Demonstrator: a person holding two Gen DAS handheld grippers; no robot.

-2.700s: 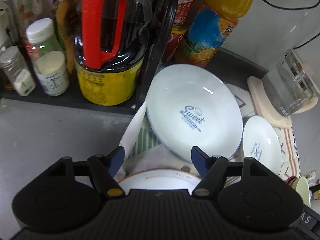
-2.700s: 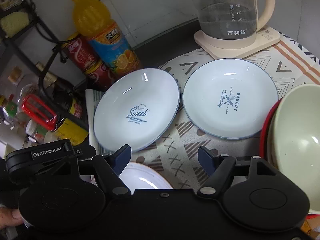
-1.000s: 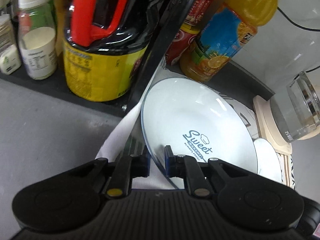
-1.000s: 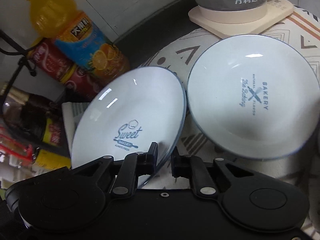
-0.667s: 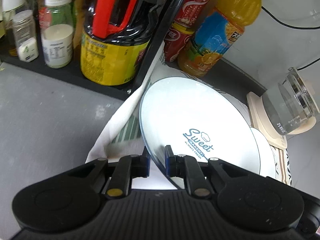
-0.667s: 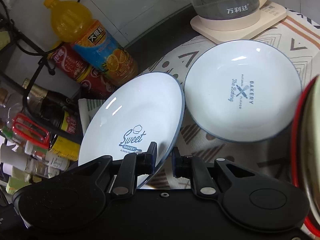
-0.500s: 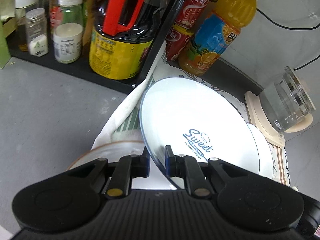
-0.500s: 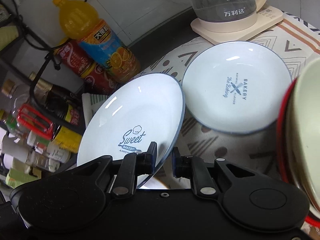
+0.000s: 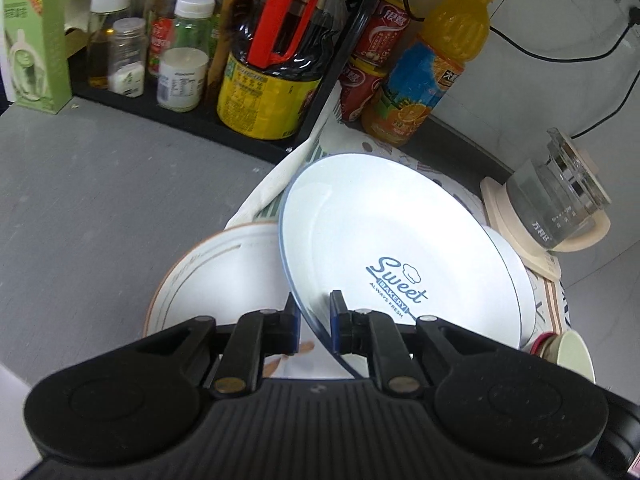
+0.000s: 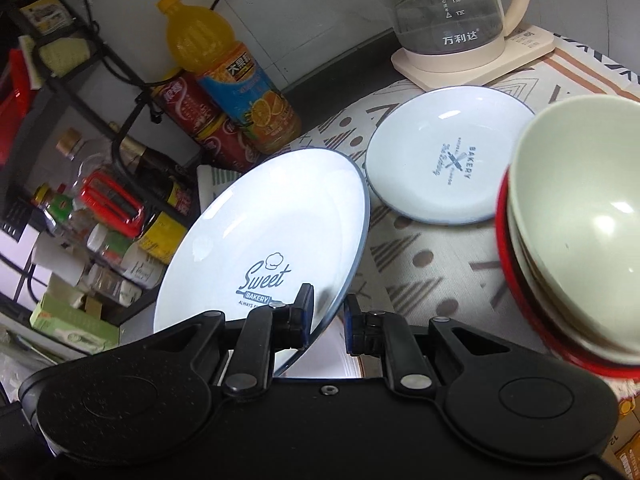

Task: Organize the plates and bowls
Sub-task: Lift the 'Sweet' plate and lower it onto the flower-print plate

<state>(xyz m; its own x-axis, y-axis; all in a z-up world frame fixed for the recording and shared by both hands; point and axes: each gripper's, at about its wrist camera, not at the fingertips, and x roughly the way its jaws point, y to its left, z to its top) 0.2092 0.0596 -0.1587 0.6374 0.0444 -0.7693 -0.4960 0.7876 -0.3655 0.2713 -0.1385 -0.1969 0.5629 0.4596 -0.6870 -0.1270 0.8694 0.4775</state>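
Left wrist view, left to right: condiment rack (image 9: 192, 116) across upper left; orange-rimmed plate (image 9: 224, 272) lower centre-left on the cloth; left gripper (image 9: 314, 322) at bottom centre, jaws narrow and pinching the near rim of the Sweet Bakery plate (image 9: 400, 248), which is tilted and lifted; glass kettle (image 9: 560, 204) at right.

Right wrist view: same Sweet Bakery plate (image 10: 272, 240) centre-left, right gripper (image 10: 326, 322) clamped narrow on its near rim; second bakery plate (image 10: 444, 160) flat on the patterned mat (image 10: 420, 264), upper right of centre; stacked bowls (image 10: 580, 216) at far right.

Step in hand, by judgement: two-handed carry of the lifted plate. Next move calls for levelling it, centring over another plate, then lowering before release.
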